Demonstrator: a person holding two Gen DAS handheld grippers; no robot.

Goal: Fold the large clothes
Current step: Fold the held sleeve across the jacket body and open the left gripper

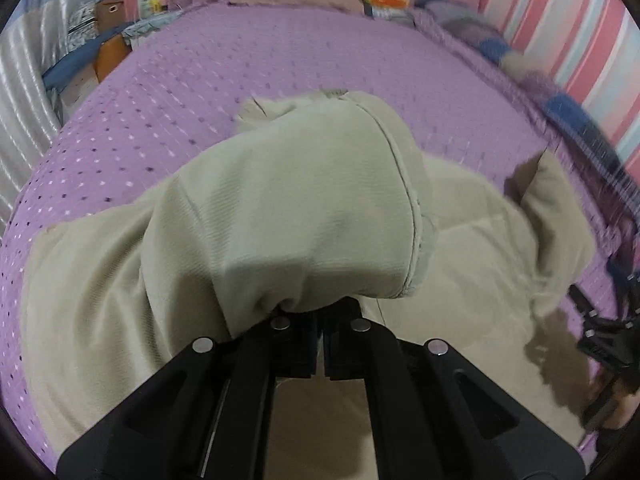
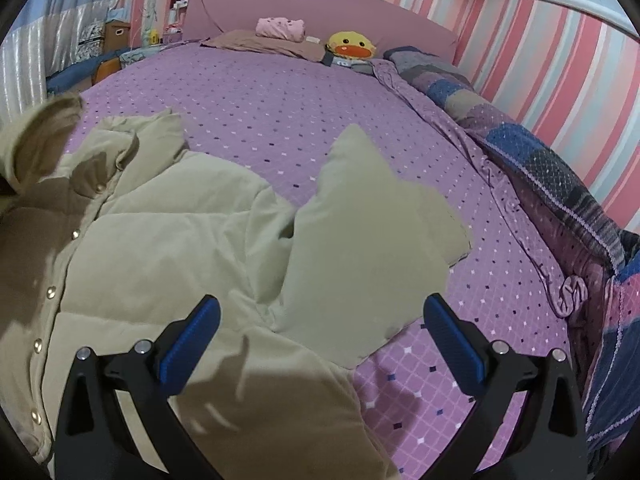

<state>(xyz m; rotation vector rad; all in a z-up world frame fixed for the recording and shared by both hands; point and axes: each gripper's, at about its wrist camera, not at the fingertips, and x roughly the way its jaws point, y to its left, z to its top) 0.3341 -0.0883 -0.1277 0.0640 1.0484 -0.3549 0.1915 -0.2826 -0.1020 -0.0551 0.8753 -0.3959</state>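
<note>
Beige jacket (image 2: 168, 240) lies spread on the purple bed (image 2: 280, 100). Left gripper (image 1: 320, 320) pinches a raised sleeve (image 1: 312, 208). Right gripper (image 2: 320, 332) hangs spread above the near hem.

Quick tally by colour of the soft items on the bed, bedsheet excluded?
Beige: 1, puffy snap-button jacket
Yellow: 1, duck plush toy
Pink: 1, folded cloth bundle
Blue-purple: 1, patchwork quilt
Brown: 1, flat pillow
Total: 5
</note>
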